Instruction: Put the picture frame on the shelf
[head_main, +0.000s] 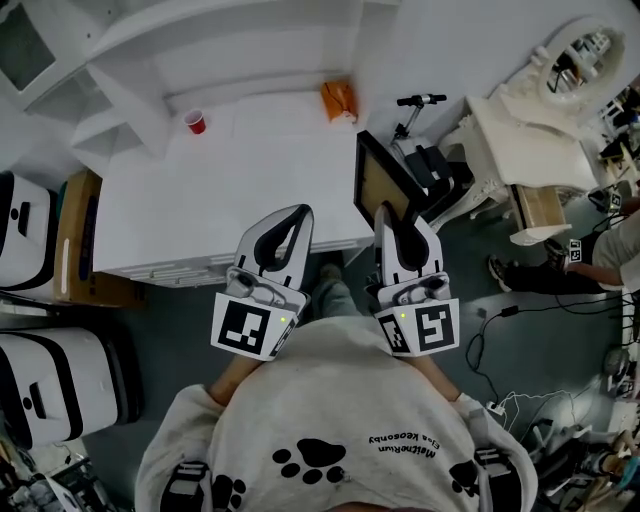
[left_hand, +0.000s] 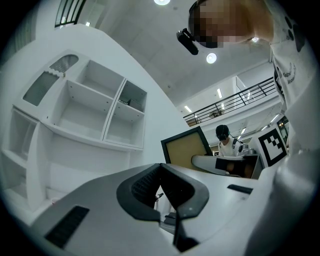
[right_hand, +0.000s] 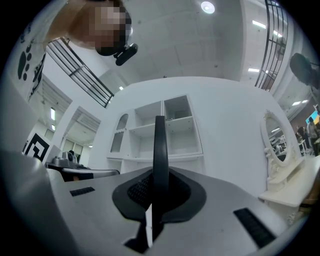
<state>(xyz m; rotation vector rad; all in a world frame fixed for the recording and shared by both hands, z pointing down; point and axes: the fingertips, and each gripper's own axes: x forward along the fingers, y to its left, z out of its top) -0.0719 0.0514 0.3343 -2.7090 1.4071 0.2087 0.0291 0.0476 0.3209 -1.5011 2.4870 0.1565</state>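
The head view looks steeply down from above the person onto the bench (head_main: 200, 190), left gripper (head_main: 295, 215) and right gripper (head_main: 385, 212). Each gripper view rides close behind its own jaws, facing slightly upward at the shelf (left_hand: 90, 105), which both share

I count two tools: left tool (head_main: 292, 214) and right tool (head_main: 394, 214). One picture frame (head_main: 383, 178). One red cup (head_main: 196, 122) and one orange packet (head_main: 339, 100), both toward the far edge of the one bench (head_main: 200, 215). One shelf unit (right_hand: 165, 127). One mirrored dresser (head_main: 540, 130).
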